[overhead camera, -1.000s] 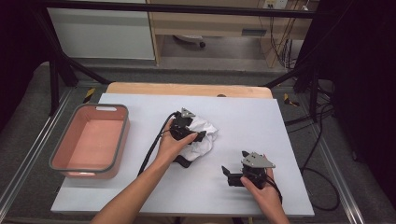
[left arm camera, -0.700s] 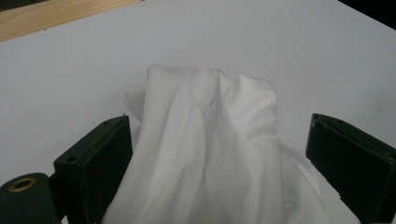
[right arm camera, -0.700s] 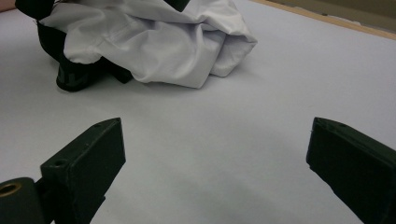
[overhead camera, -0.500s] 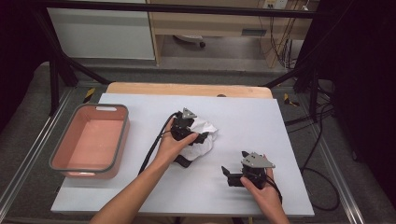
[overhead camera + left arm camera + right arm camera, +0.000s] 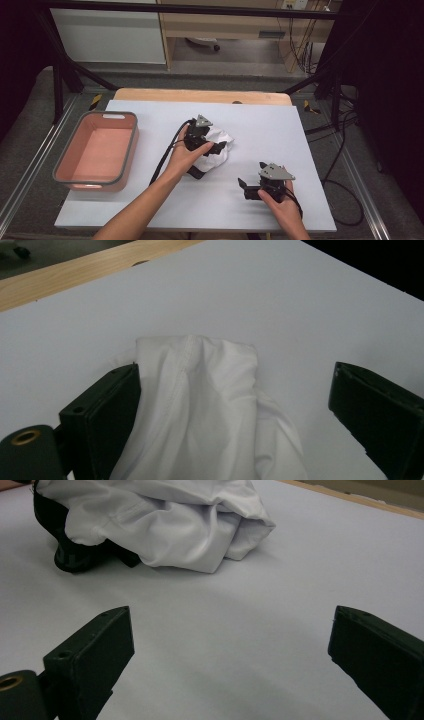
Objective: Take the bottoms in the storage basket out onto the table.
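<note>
A crumpled white cloth lies near the middle of the white table. My left gripper is down over it, held from the left side. In the left gripper view the cloth lies between the jaws of the left gripper. It touches one jaw and leaves a gap to the other. Those jaws have just been opening and stand open. My right gripper rests at the front right, open, with bare table between the jaws. The right gripper faces the cloth.
A pink bin with a grey rim stands at the table's left side. A wooden strip runs along the far edge. Black cable trails from the left gripper toward the front. Bare table lies between the two grippers.
The left hand has shifted slightly over the cloth. The right gripper has stayed in place.
</note>
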Tool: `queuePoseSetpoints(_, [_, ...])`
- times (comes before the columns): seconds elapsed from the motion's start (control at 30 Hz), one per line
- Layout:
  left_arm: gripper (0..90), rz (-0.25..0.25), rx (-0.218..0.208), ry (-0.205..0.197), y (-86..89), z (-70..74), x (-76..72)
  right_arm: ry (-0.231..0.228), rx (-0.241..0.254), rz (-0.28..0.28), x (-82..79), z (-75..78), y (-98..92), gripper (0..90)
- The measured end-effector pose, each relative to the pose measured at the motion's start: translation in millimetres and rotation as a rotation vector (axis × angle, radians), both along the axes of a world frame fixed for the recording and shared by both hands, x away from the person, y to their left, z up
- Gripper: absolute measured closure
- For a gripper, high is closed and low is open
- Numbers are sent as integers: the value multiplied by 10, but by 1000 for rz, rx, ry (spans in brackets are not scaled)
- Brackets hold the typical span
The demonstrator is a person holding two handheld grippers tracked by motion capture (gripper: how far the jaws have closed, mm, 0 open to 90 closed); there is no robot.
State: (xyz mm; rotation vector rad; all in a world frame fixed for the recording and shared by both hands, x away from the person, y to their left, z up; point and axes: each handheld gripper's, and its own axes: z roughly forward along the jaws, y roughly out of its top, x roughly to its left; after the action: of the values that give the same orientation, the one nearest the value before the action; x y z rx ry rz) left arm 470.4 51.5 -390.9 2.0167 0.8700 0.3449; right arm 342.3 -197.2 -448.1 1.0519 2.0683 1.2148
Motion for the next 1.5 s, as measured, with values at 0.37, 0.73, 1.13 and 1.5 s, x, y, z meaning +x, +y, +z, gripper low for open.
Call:
queuePoseSetpoints(0.37, [76,-40,-28,-34,30,301,-103,15,-14,12,-8,16,-40,49])
queuePoseSetpoints(0.73, [77,-60,-34,-54,114,506,-214,27,-12,16,-11,31,-73,57])
queuePoseSetpoints(1.13, [82,-46,-38,-93,294,762,-274,36,-10,10,3,47,-98,62])
queuePoseSetpoints(1.5, [65,-8,-57,-110,532,962,-294,32,9,23,-8,51,-132,54])
